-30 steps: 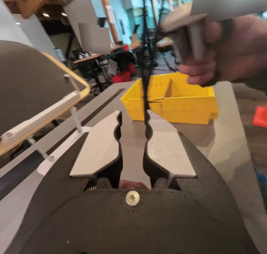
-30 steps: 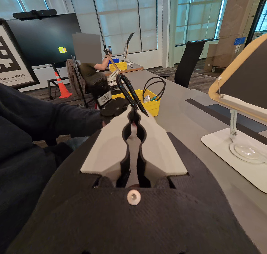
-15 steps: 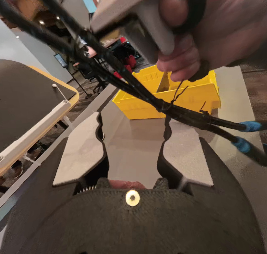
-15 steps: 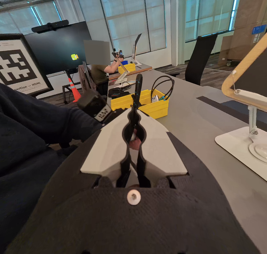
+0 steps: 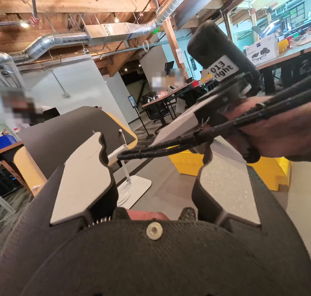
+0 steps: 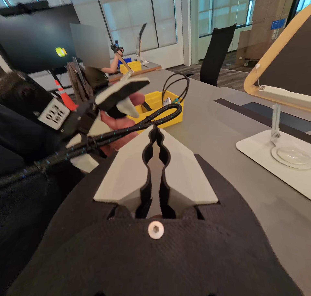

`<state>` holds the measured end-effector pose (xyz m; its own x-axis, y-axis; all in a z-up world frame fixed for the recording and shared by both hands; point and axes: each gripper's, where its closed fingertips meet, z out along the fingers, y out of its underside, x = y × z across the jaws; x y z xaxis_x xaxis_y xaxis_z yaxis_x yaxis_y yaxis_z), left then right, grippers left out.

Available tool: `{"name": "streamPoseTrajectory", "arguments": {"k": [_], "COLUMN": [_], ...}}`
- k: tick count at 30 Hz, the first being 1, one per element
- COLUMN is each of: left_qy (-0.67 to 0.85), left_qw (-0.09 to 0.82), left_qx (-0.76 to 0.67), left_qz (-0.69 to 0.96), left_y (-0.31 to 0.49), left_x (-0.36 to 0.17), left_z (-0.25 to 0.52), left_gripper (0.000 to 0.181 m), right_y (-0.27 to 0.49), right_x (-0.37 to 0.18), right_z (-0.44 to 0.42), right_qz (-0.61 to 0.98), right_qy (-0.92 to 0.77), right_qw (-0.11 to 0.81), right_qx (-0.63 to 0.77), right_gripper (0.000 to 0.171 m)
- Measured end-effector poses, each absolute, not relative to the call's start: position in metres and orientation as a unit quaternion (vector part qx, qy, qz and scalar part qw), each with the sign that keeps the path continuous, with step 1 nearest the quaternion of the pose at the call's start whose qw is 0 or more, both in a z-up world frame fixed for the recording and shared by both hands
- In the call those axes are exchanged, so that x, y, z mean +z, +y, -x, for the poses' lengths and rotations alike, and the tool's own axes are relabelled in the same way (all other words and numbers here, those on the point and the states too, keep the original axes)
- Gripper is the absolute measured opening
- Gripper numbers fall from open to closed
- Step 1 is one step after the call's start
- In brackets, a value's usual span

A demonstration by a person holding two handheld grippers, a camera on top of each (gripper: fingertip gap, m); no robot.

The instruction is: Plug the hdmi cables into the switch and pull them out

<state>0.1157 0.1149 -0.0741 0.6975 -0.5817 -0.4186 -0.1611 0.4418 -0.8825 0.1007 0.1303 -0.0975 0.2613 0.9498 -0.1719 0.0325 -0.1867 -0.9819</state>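
Partly out-of-frame hdmi cable (image 6: 107, 136) bundle.

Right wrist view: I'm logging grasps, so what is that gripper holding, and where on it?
The right gripper pinches the bundled black braided cable near its looped end; the left gripper holds nothing.

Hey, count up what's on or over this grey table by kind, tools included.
Tools: 2 (left tool, right tool)
Yellow bin: 1
Cables: 2 (braided cable held, looped cable in bin)
Board on stand: 1
Total: 6
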Motion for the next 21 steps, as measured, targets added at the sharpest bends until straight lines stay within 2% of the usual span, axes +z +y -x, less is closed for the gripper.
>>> {"name": "streamPoseTrajectory", "arguments": {"k": [7,10,14,21], "left_qy": [0.355,0.364,0.370,0.378], "left_qw": [0.746,0.721,0.680,0.623], "left_qx": [-0.160,-0.161,-0.157,-0.145], "left_qz": [0.541,0.568,0.613,0.669], "left_y": [0.126,0.139,0.164,0.207], "left_x": [-0.056,-0.054,-0.063,-0.110], "left_z": [-0.108,-0.105,-0.098,-0.084], "left_gripper": [0.078,0.071,0.069,0.067], "right_y": [0.125,0.116,0.103,0.106], "right_x": [-0.120,-0.128,-0.129,-0.112], "right_z": [-0.095,-0.091,-0.085,-0.089], "right_qz": [0.626,0.619,0.591,0.566], "right_qy": [-0.448,-0.472,-0.499,-0.493], "right_qw": [0.502,0.494,0.493,0.505], "right_qx": [0.394,0.388,0.398,0.428], "right_gripper": [0.000,0.000,0.000,0.000]}}
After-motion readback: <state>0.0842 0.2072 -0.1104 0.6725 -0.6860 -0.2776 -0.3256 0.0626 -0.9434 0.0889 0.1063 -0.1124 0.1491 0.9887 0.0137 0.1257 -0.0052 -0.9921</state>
